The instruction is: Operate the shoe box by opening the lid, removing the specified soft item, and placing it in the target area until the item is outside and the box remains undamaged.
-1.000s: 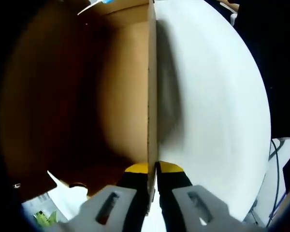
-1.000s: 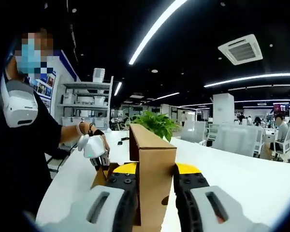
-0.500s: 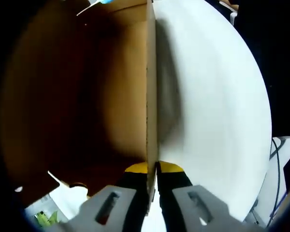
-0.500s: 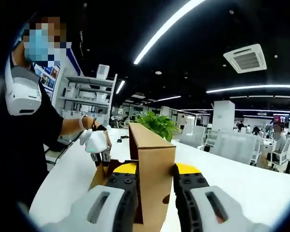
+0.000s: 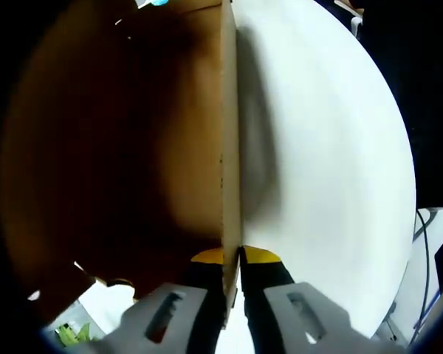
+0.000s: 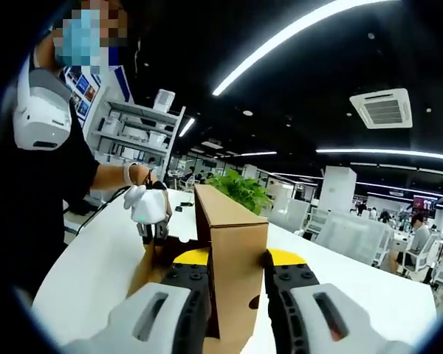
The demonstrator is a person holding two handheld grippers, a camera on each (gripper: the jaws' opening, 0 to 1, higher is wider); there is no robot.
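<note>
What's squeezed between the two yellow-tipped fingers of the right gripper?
A brown cardboard lid of the shoe box, standing upright between the right gripper fingers, which press on it from both sides, as the right gripper view shows.

Shoe box [image 6: 229, 251]: plain cardboard, no print readable.
Wall posters [image 6: 81, 88], far left: too small to read.
</note>
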